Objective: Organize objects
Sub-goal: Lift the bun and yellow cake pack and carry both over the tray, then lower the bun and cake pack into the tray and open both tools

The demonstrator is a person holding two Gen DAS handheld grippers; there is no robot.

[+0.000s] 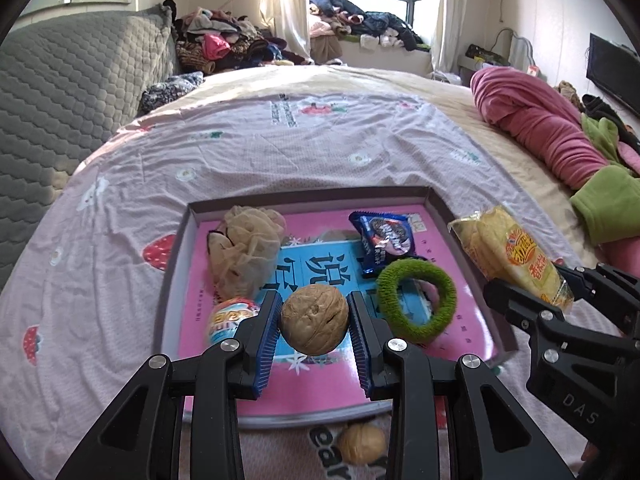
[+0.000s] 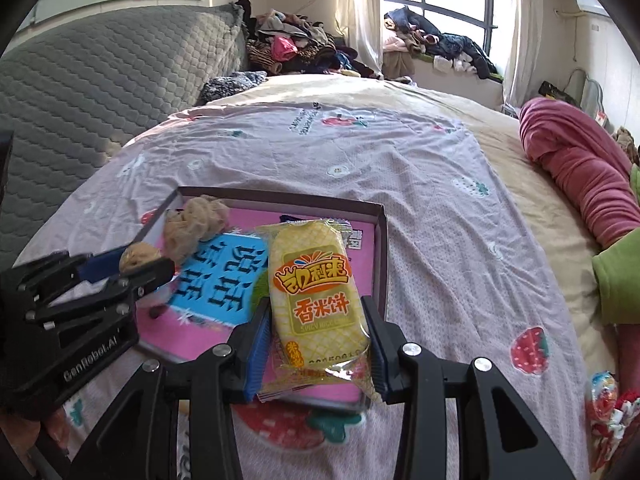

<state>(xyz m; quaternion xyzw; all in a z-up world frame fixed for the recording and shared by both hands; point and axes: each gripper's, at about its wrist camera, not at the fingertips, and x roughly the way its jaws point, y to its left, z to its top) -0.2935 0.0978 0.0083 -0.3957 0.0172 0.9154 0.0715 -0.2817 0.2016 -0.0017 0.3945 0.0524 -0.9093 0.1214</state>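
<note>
A shallow pink-lined box [image 1: 304, 194] [image 2: 382, 248] lies on the flowered sheet. My left gripper [image 1: 314, 320] is shut on a walnut [image 1: 315, 319] above the box's near half; that walnut [image 2: 138, 258] and gripper [image 2: 132, 266] show at the left of the right wrist view. My right gripper [image 2: 318, 334] is shut on a yellow rice-cracker packet [image 2: 316, 292], held over the box's right side; the packet [image 1: 508, 256] and gripper [image 1: 532, 300] appear at the right of the left wrist view. In the box lie a beige mesh puff [image 1: 244, 248], a blue cookie packet [image 1: 384, 236], a green fuzzy ring [image 1: 416, 300] and a round colourful capsule [image 1: 228, 318].
A second walnut [image 1: 362, 442] lies on the sheet in front of the box. A pink blanket roll [image 1: 536, 120] and a green garment [image 1: 608, 204] lie to the right. A grey padded headboard [image 1: 72, 92] rises at the left. Colourful items [image 2: 608, 404] sit near the right edge.
</note>
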